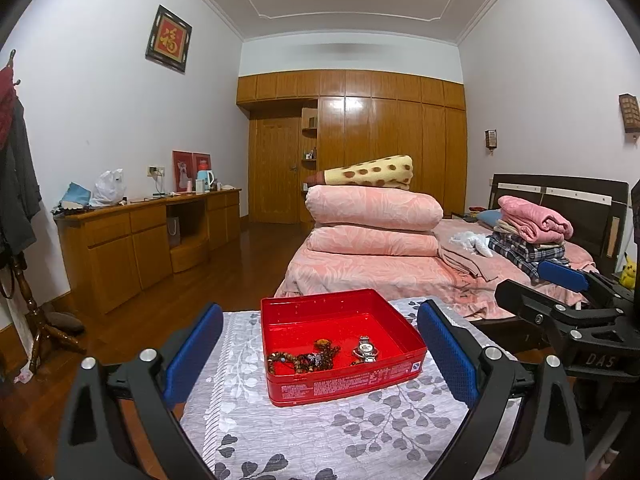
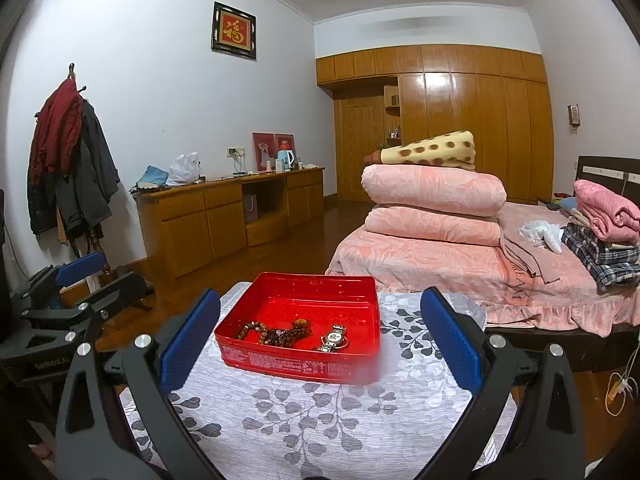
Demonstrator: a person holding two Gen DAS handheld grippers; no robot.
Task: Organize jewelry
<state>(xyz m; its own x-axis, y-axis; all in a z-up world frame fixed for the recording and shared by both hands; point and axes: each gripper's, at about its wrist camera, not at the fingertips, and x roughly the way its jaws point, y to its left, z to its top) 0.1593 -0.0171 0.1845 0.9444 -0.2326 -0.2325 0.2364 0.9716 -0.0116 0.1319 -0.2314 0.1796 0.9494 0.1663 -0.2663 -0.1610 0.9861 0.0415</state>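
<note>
A red tin box (image 1: 384, 378) (image 2: 344, 368) sits open on a small table with a leaf-patterned cloth (image 1: 320, 432) (image 2: 304, 420). Inside lie brown bead bracelets (image 1: 304, 358) (image 2: 276, 332) and a silver wristwatch (image 1: 365, 349) (image 2: 334, 337). My left gripper (image 1: 322, 350) is open, its blue pads held either side of the box and nearer the camera than it, holding nothing. My right gripper (image 2: 320, 342) is open too, likewise framing the box with nothing held. The right gripper also shows at the right edge of the left wrist view (image 1: 560, 280), the left gripper at the left edge of the right wrist view (image 2: 76, 276).
A bed (image 1: 400, 272) (image 2: 440, 264) with folded pink quilts and stacked clothes stands just behind the table. A wooden dresser (image 1: 140, 236) (image 2: 224, 216) lines the left wall, a coat rack (image 2: 68, 152) hangs with jackets, and wood floor (image 1: 224, 276) lies between.
</note>
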